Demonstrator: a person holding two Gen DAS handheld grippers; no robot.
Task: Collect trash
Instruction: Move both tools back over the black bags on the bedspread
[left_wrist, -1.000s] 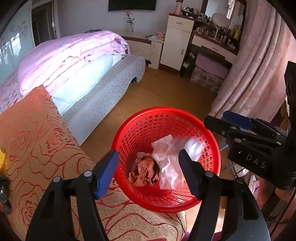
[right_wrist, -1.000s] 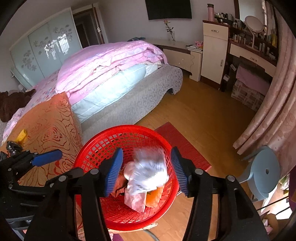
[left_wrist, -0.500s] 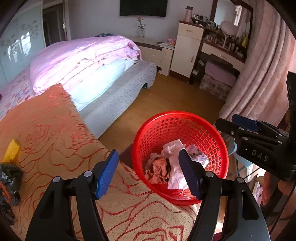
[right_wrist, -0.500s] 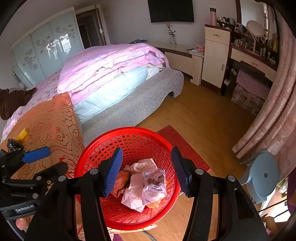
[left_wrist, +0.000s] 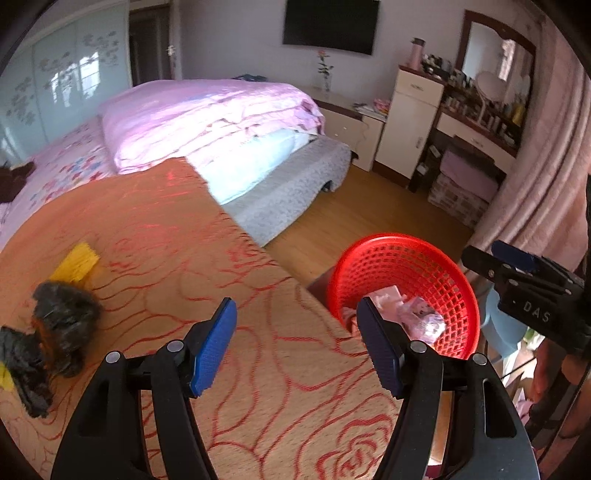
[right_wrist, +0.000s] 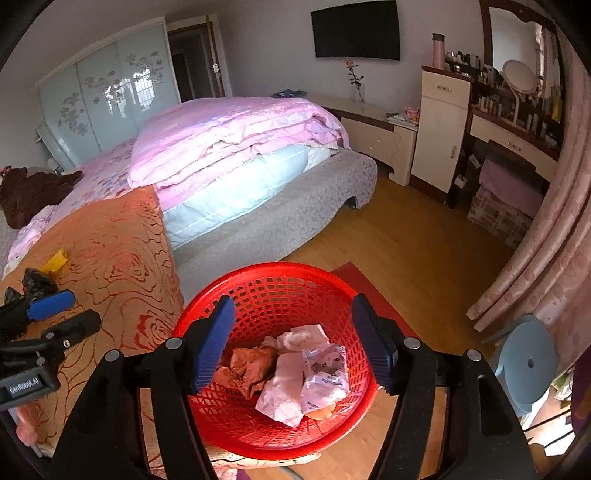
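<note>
A red mesh basket (right_wrist: 280, 291) (left_wrist: 417, 266) stands at the right edge of the orange rose-patterned cloth (left_wrist: 192, 258) and holds crumpled paper and wrappers (right_wrist: 321, 373). My right gripper (right_wrist: 293, 347) is open and empty above the basket. My left gripper (left_wrist: 297, 347) is open and empty over the cloth, left of the basket. A crumpled black bag (left_wrist: 62, 314) (right_wrist: 35, 282) and a yellow wrapper (left_wrist: 75, 260) (right_wrist: 55, 260) lie on the cloth to the far left.
A bed with a pink quilt (right_wrist: 236, 136) lies behind the cloth. Wooden floor (right_wrist: 406, 251), a red mat (right_wrist: 354, 273), a blue stool (right_wrist: 528, 358) and pink curtains (right_wrist: 546, 243) are to the right. A dresser (right_wrist: 439, 125) stands at the back.
A wrapper fell from my right gripper into the basket and settled. My left gripper swung left, away from the basket, bringing the black bag and yellow wrapper into view.
</note>
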